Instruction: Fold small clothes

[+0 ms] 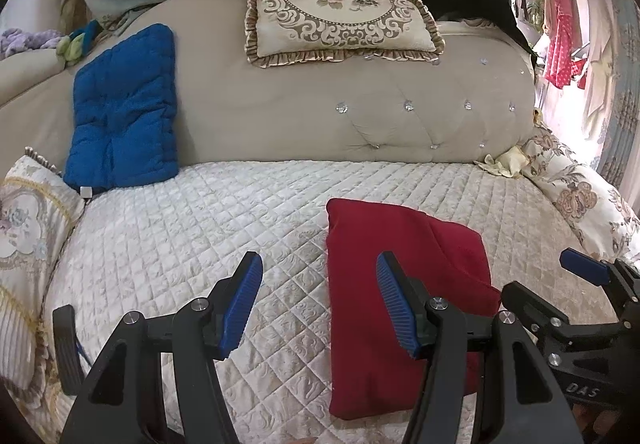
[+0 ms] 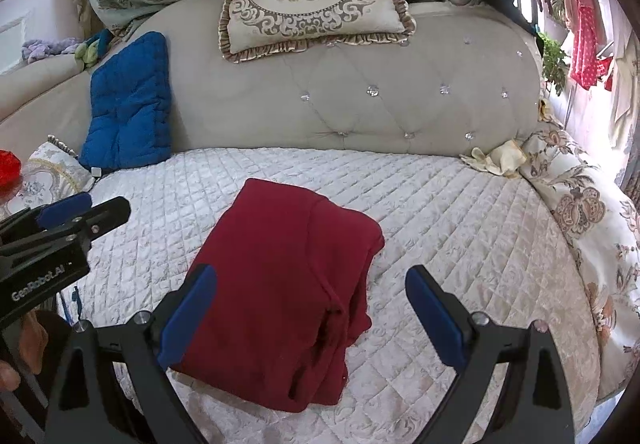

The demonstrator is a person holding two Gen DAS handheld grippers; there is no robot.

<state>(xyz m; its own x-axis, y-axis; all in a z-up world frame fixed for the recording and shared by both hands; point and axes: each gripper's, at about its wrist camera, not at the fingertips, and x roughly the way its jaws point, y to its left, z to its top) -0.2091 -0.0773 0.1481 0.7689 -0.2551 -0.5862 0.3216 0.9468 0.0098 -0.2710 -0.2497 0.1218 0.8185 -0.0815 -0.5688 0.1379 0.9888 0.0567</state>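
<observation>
Right wrist: red garment (image 2: 280, 292), folded rectangle, layered edge rightward.

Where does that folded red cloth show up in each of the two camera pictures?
Left wrist view: the red cloth lies right of centre on the quilted bed cover, partly behind the left gripper.
Right wrist view: the red cloth lies centre-low, between the fingers of the right gripper.
Shared landmark: the blue cushion leaning against the headboard at left.

The red garment (image 2: 280, 284) was made of soft, matt cloth. The bed cover (image 2: 440, 224) was stitched in shiny quilted squares. The tongs (image 2: 312, 316) were made of black plastic.
</observation>
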